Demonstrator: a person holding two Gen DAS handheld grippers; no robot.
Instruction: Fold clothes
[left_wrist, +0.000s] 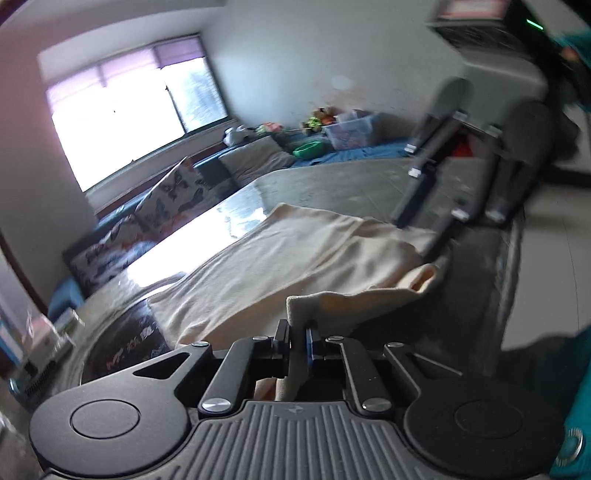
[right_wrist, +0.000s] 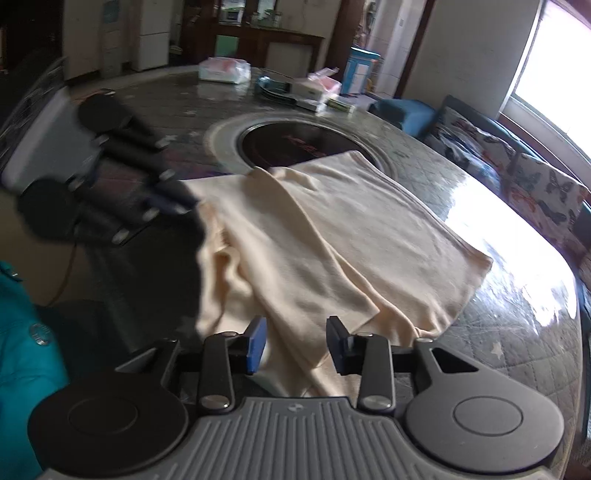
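A cream garment (left_wrist: 280, 258) lies partly folded on a glossy round table (left_wrist: 332, 181). My left gripper (left_wrist: 297, 341) is shut on a corner of the garment and holds it a little above the table. The right gripper (left_wrist: 439, 218) shows blurred at the garment's far edge. In the right wrist view the garment (right_wrist: 332, 229) spreads ahead with a fold across its middle. My right gripper (right_wrist: 296, 343) is open, its blue pads (right_wrist: 257, 345) either side of the cloth's near edge. The left gripper (right_wrist: 173, 203) shows blurred at the garment's left corner.
A dark round hotplate (right_wrist: 295, 144) sits in the table's centre, partly under the garment. Packets and boxes (right_wrist: 317, 92) lie at the table's far side. A butterfly-print sofa (right_wrist: 517, 162) stands by the window. A teal sleeve (right_wrist: 22, 332) is at the left.
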